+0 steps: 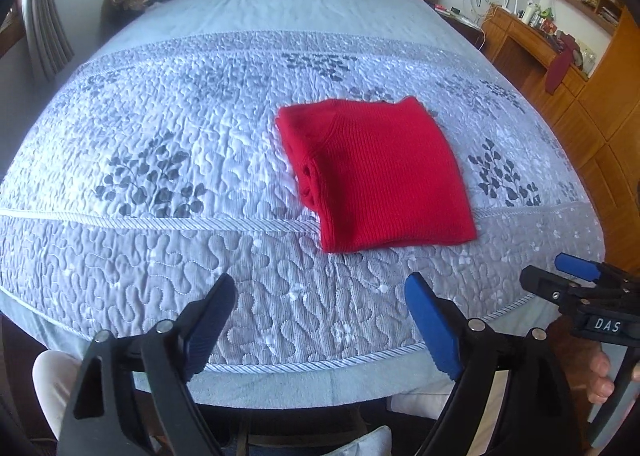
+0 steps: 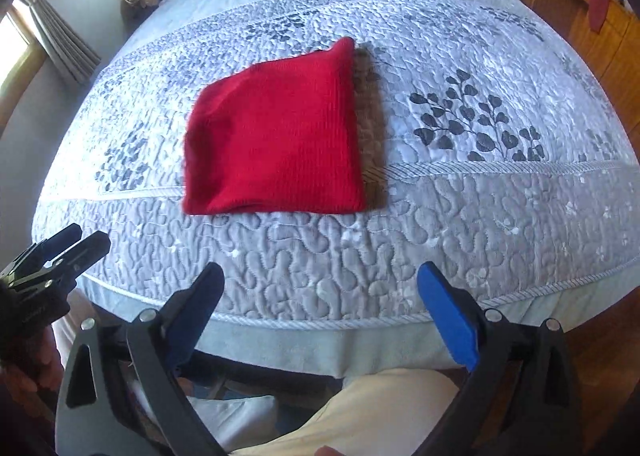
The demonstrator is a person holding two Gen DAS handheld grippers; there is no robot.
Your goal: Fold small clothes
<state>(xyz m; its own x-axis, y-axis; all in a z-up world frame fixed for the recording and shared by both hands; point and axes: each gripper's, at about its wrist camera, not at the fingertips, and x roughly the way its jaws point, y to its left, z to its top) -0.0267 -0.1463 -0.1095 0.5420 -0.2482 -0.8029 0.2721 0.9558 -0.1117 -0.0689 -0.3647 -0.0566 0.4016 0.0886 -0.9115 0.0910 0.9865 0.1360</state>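
Red knit garment (image 1: 376, 172), folded to a rough square, lies flat on the quilted bed (image 1: 160, 136); a brownish strip along one edge is perhaps shadow. Left gripper (image 1: 320, 320) and right gripper (image 2: 320, 308): both spread wide, empty, above the bed's near edge.

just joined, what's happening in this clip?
A person holding two sets of tongs is folding small clothes on a bed. The red sweater lies folded in a neat square on the quilt. Both the left tongs and right tongs are open, empty and clear of it, near the bed's edge.
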